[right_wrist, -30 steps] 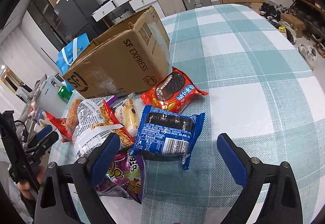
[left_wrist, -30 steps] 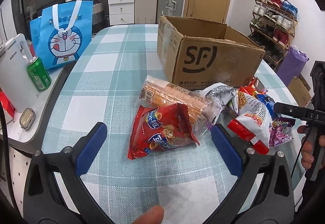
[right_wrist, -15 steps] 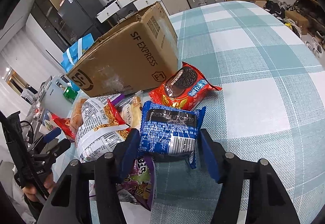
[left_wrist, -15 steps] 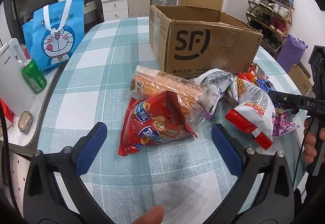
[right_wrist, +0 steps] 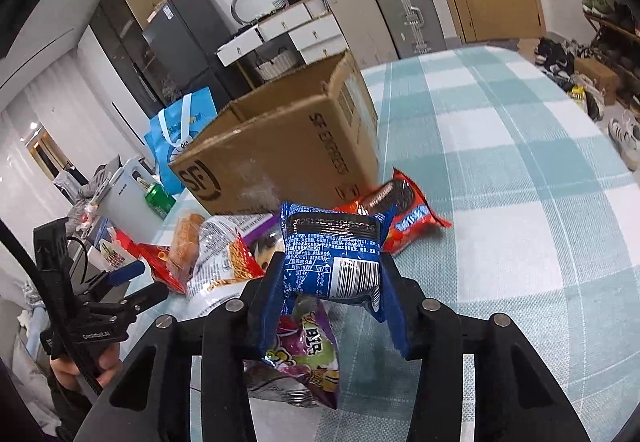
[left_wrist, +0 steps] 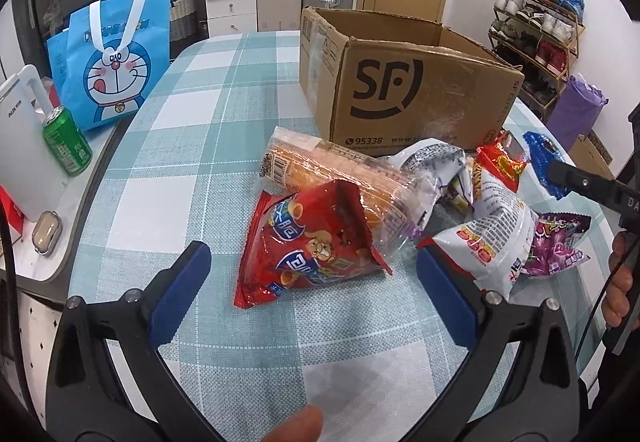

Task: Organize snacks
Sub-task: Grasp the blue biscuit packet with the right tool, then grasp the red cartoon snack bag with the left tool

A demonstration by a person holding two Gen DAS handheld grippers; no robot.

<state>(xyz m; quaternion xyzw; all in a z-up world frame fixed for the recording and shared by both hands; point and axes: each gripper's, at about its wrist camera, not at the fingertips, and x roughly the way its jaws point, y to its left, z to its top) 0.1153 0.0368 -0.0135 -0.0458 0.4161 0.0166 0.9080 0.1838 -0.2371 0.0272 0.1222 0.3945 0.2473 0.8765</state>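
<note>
We counted one open cardboard box (left_wrist: pixel 404 81) on the checked surface (left_wrist: pixel 224 129), with the snacks heaped just in front of it. The heap held one red puffed-snack bag (left_wrist: pixel 308 242), one clear tray of biscuits (left_wrist: pixel 340 177), one white noodle-snack bag (left_wrist: pixel 496 226), one purple bag (right_wrist: pixel 308 346), one red cookie pack (right_wrist: pixel 404 217) and one blue cookie pack (right_wrist: pixel 332 254).

The right claw (right_wrist: pixel 330 294) pointed down and forward, its jaws having just closed; both pads were clamped on the sides of the blue cookie pack, which was raised clear of the purple bag.

The left claw (left_wrist: pixel 312 290) was angled down over the near edge of the red puffed-snack bag, jaws wide apart and holding nothing.
</note>
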